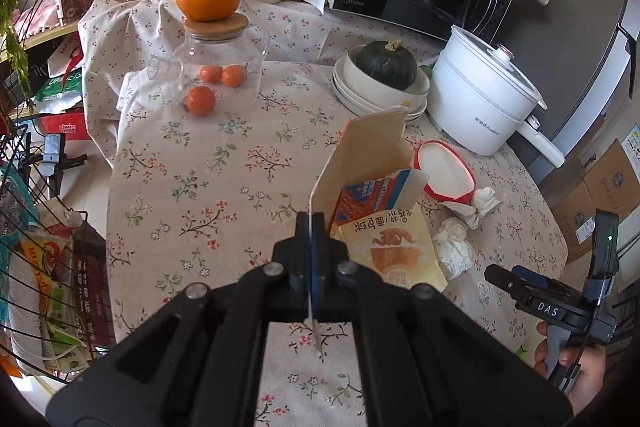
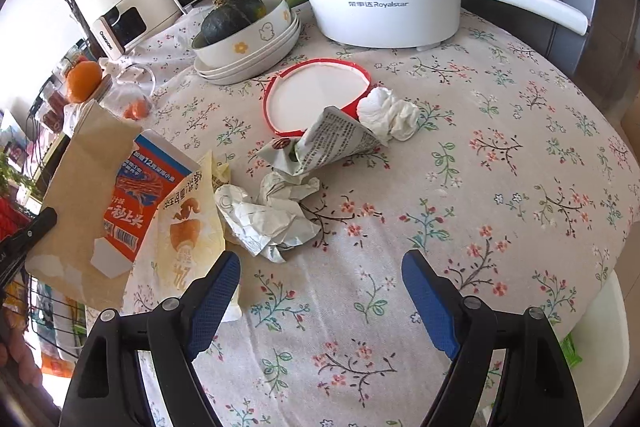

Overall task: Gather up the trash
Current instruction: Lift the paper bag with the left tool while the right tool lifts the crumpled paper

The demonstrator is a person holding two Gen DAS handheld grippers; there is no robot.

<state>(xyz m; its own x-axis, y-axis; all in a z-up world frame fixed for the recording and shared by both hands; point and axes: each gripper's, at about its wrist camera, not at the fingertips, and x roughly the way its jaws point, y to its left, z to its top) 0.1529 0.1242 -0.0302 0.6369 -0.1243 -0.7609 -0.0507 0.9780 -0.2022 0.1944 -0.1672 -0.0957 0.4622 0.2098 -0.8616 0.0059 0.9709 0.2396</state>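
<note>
The left gripper (image 1: 311,227) has its fingers pinched tight on the edge of a flat piece of brown cardboard (image 1: 366,151), which stands tilted above the desk (image 1: 192,187). It looks thin, light and fairly stiff, so an edge pinch should carry it, though it may swing or flex.

The right gripper (image 2: 320,291) hangs over the floral cloth with its fingers (image 2: 216,291) spread wide and nothing between them. Just ahead of it lies the rest of the trash: a yellow bread wrapper (image 2: 188,235) and an orange and blue carton (image 2: 136,195) leaning by the cardboard, crumpled paper (image 2: 272,215), a printed paper cone (image 2: 336,139), a white tissue wad (image 2: 390,113) and a red-rimmed lid (image 2: 320,95).

The crumpled paper and tissue are soft and near weightless; a squeeze across the bulk should hold. The wrapper is likely slick and best taken at a raised fold.
</note>
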